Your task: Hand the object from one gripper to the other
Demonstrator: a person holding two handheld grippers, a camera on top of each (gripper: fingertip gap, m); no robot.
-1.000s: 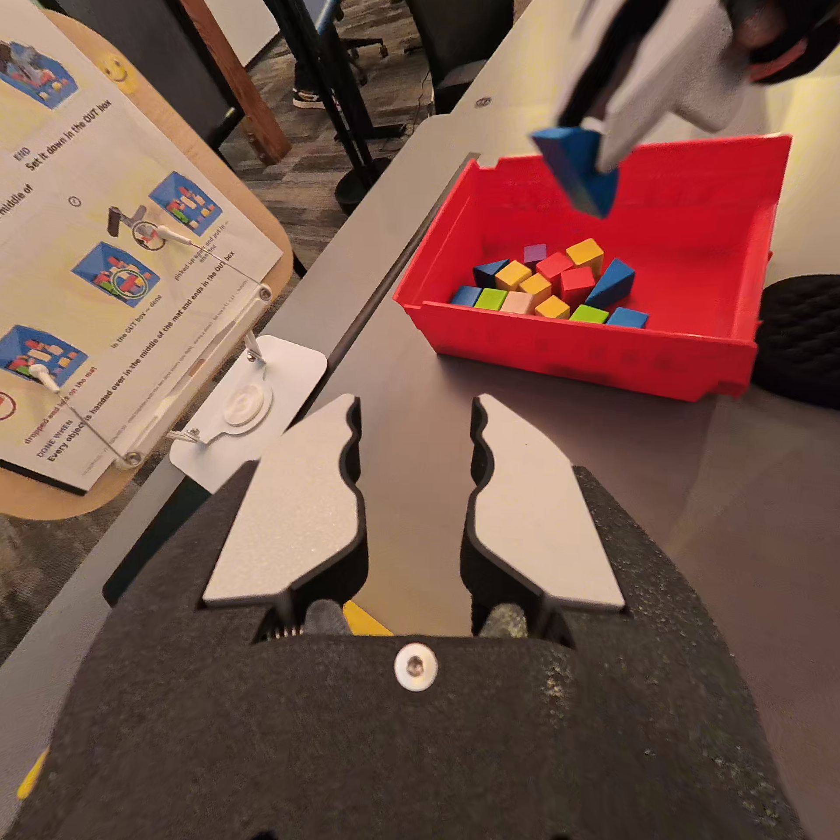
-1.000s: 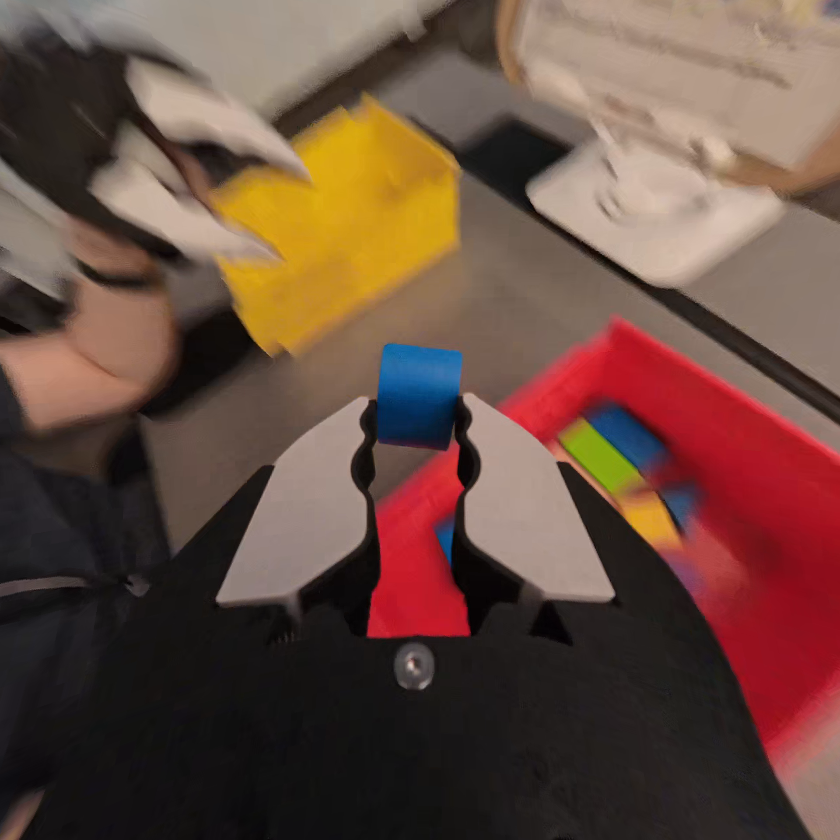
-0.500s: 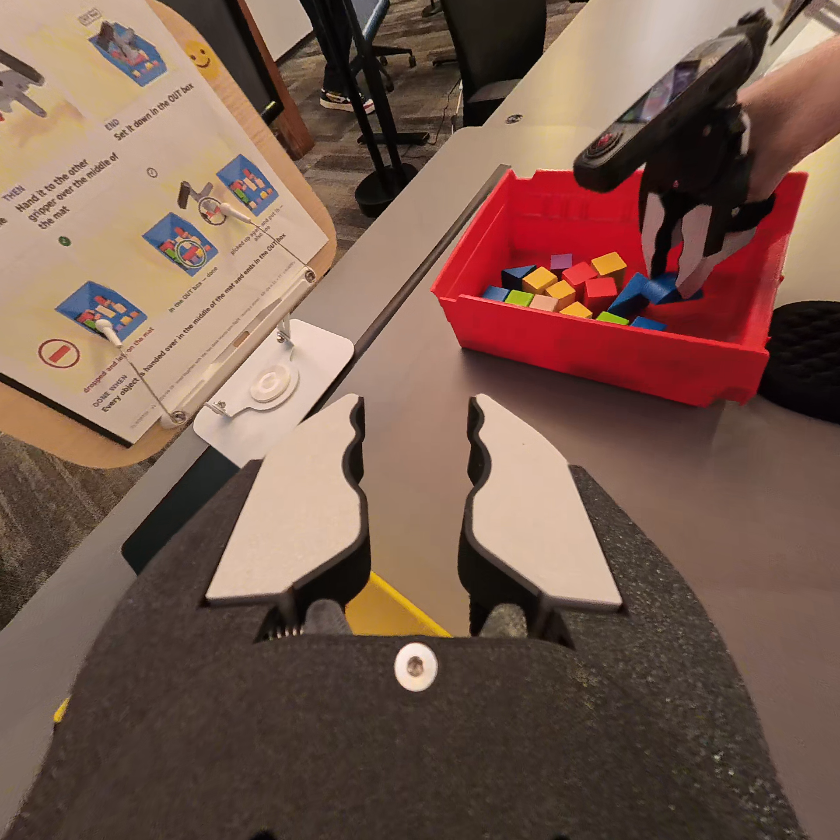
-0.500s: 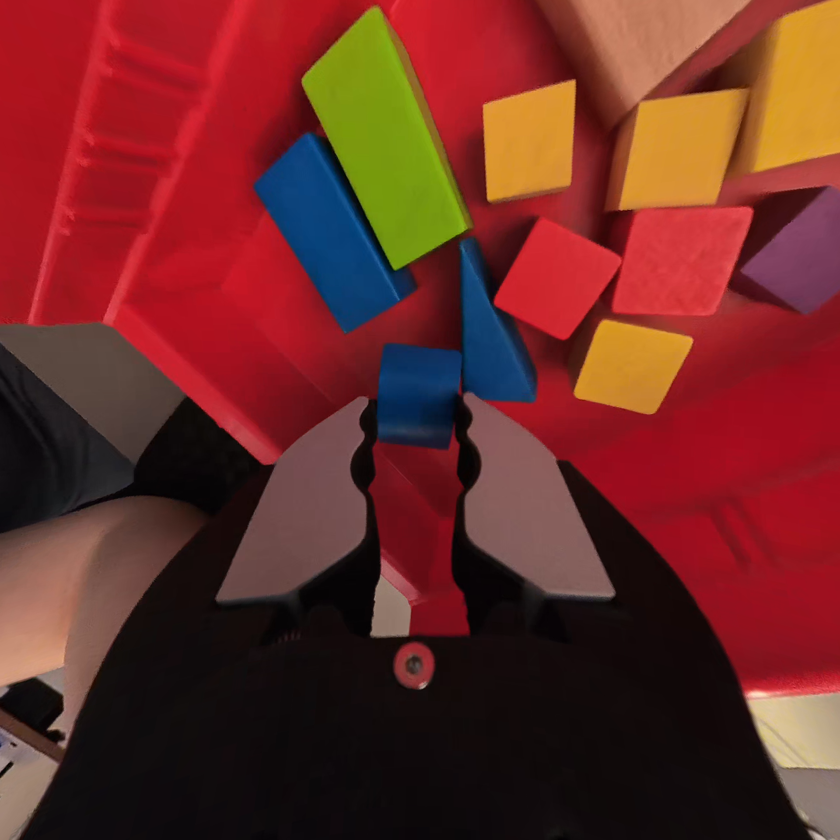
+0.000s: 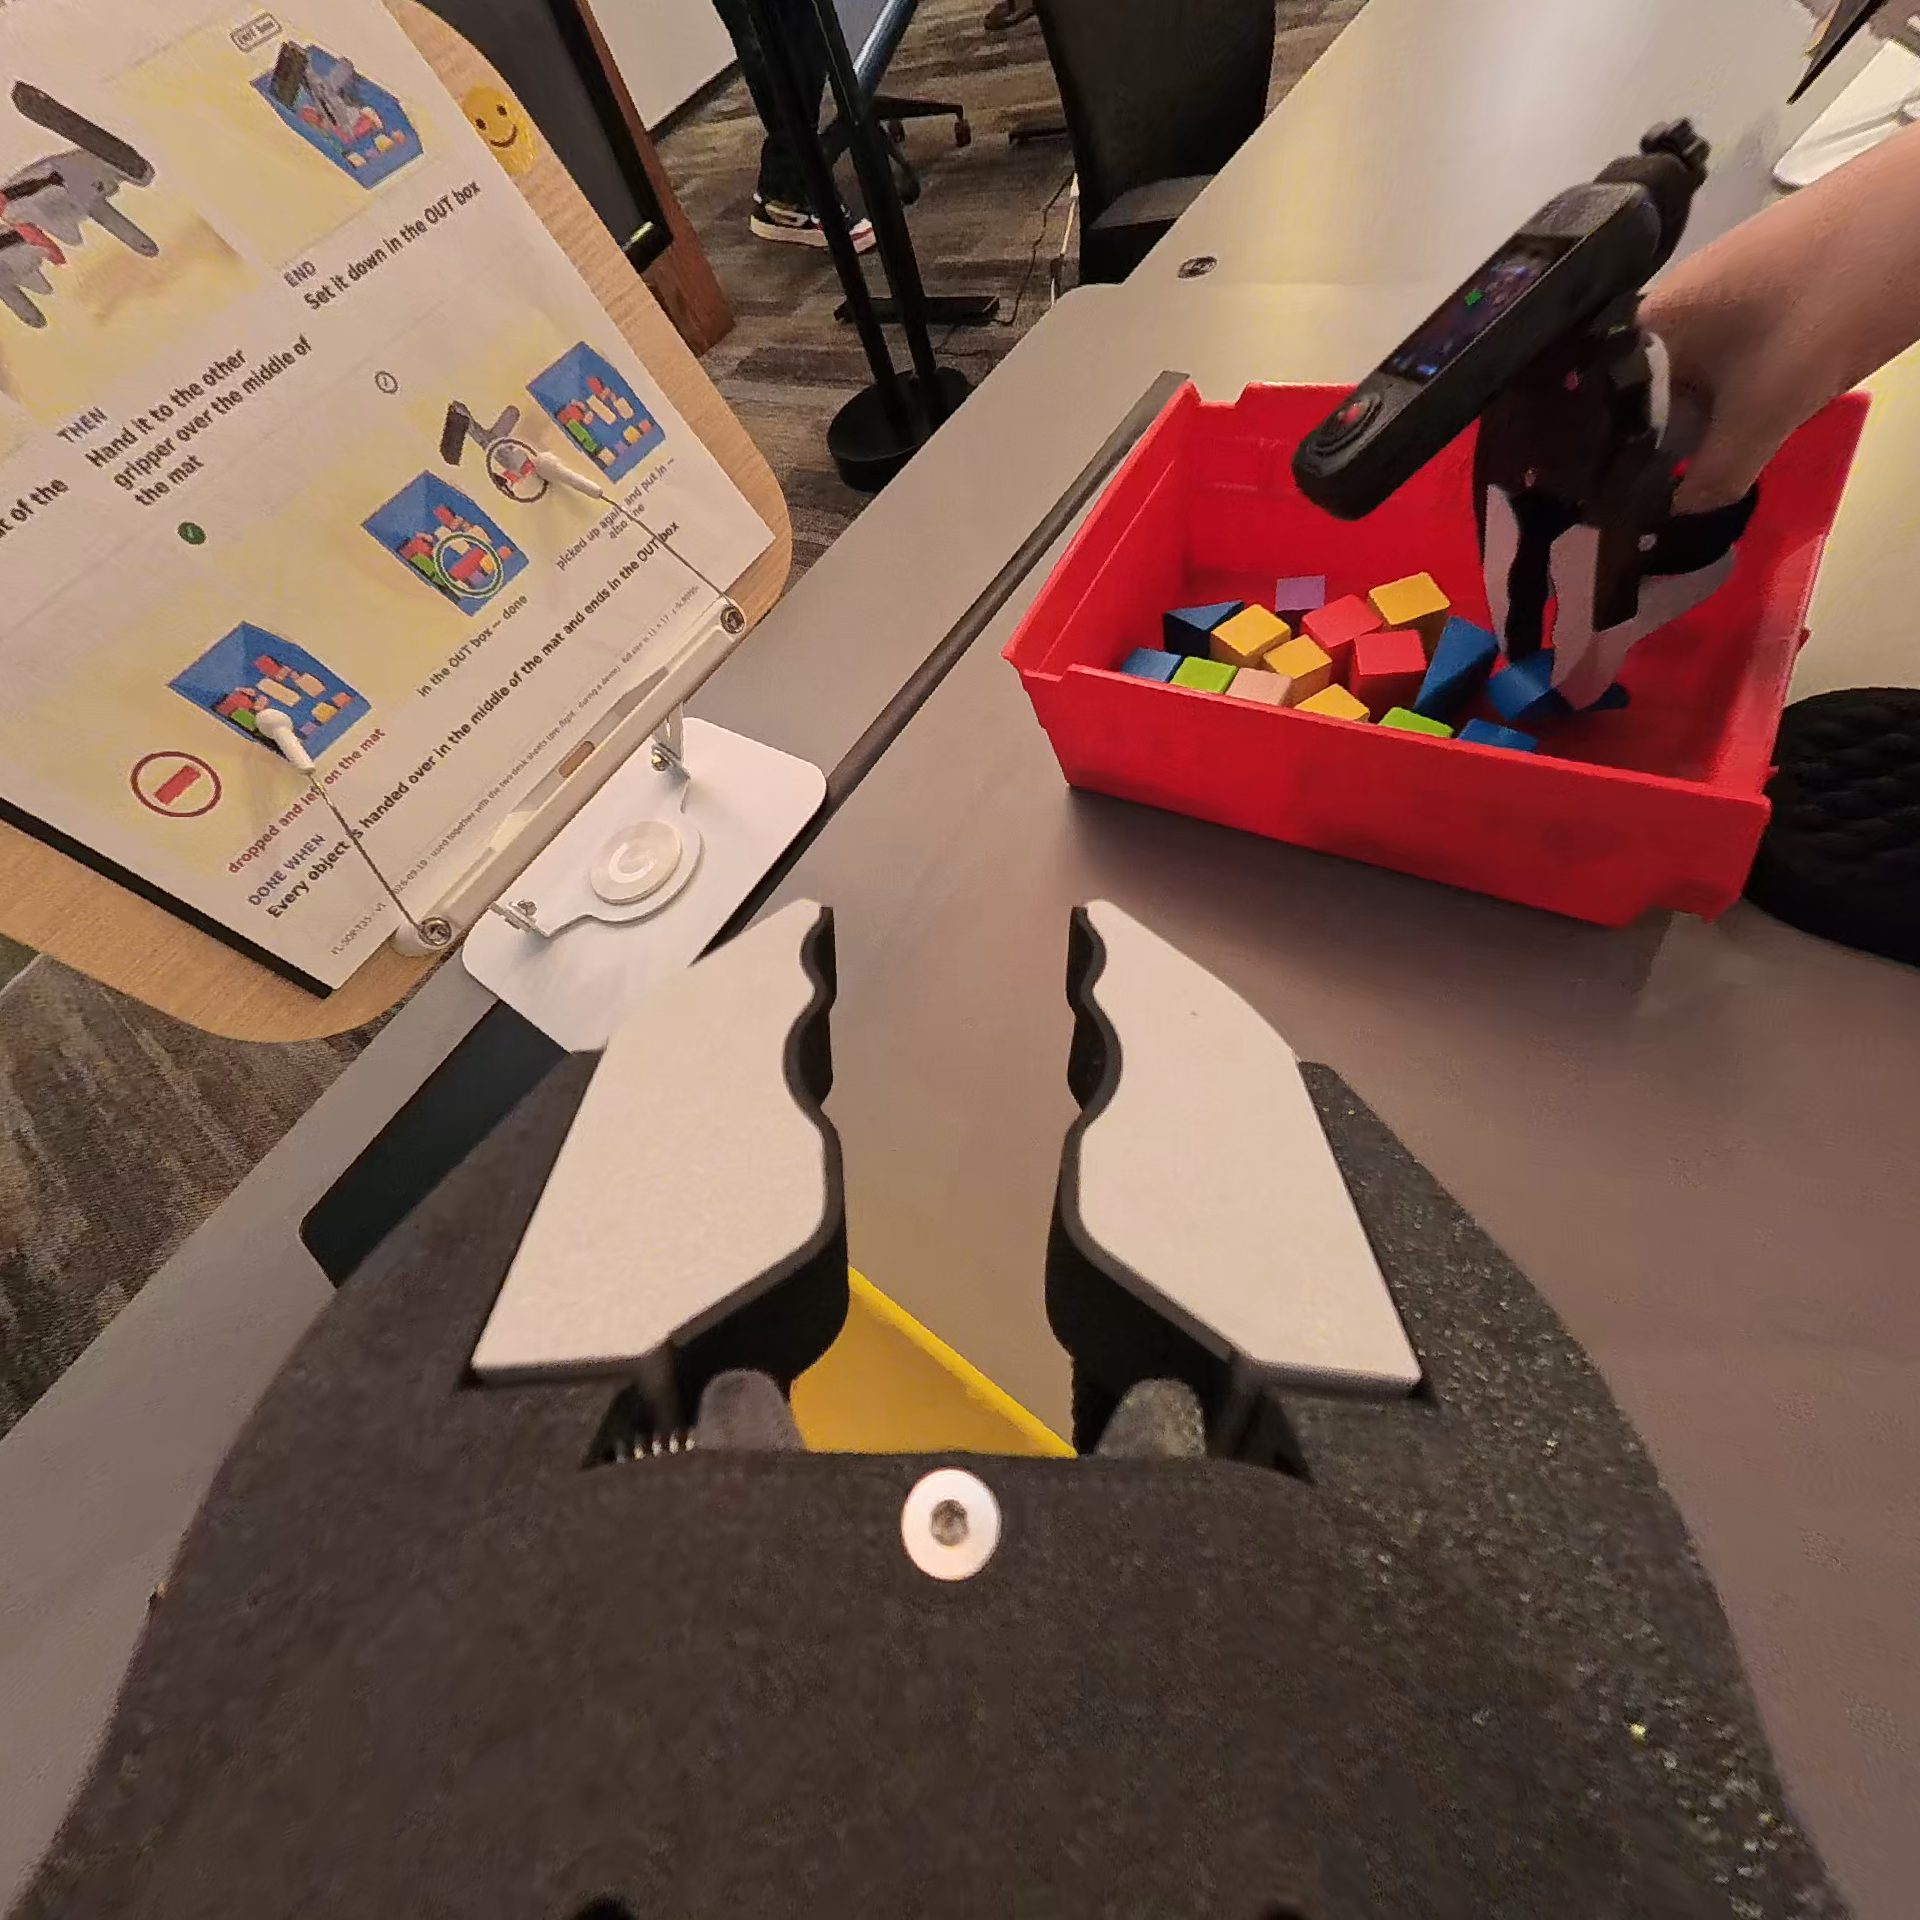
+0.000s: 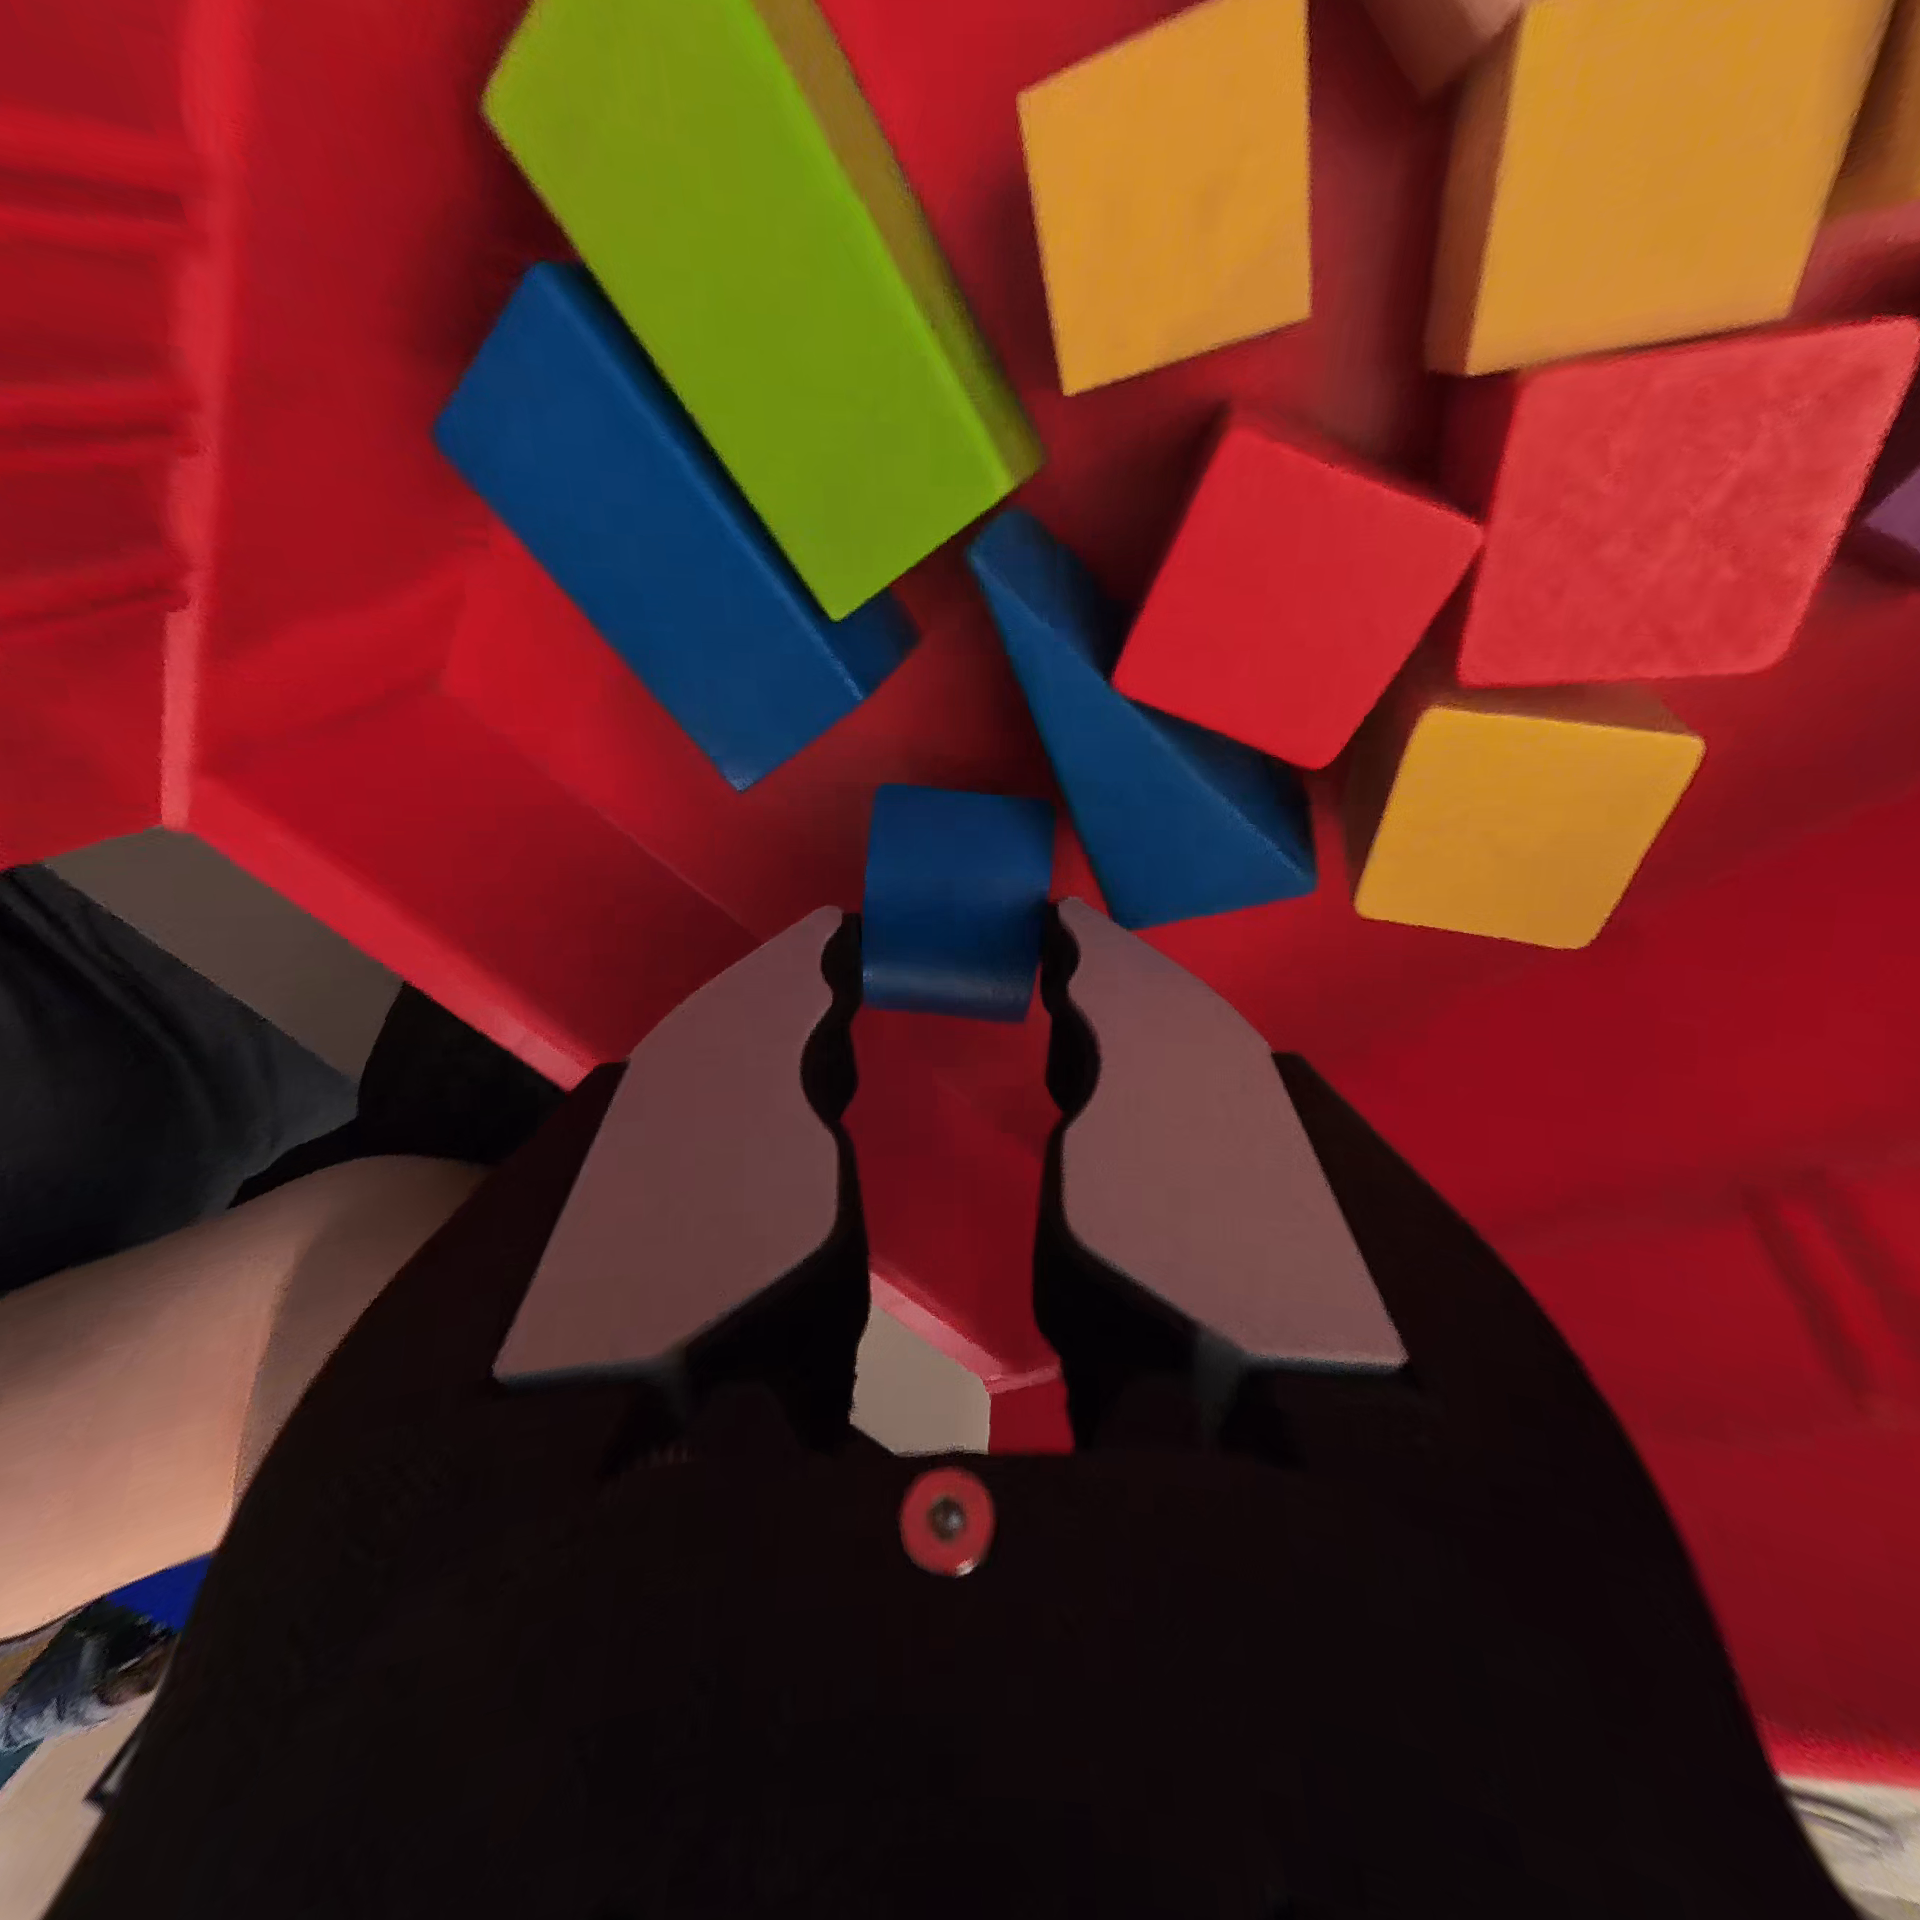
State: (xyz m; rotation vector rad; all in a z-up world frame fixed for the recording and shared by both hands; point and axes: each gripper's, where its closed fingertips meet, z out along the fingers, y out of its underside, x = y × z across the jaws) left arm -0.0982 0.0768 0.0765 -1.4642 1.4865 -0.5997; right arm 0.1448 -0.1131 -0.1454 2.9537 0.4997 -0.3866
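A plain blue block (image 6: 951, 899), rounded on one side and unmarked, sits pinched at the right gripper's (image 6: 948, 935) tips, low inside the red bin (image 5: 1382, 800). The left gripper (image 5: 948, 997) hangs spread and empty above the counter (image 5: 1558, 1091), the printed instruction sheet (image 5: 312, 468) to its left.

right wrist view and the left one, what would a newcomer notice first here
The red bin of coloured blocks on the grey table stands out first. Inside it, the right gripper points down, shut on a small blue block. Nearer, the left gripper is open and empty above the table.
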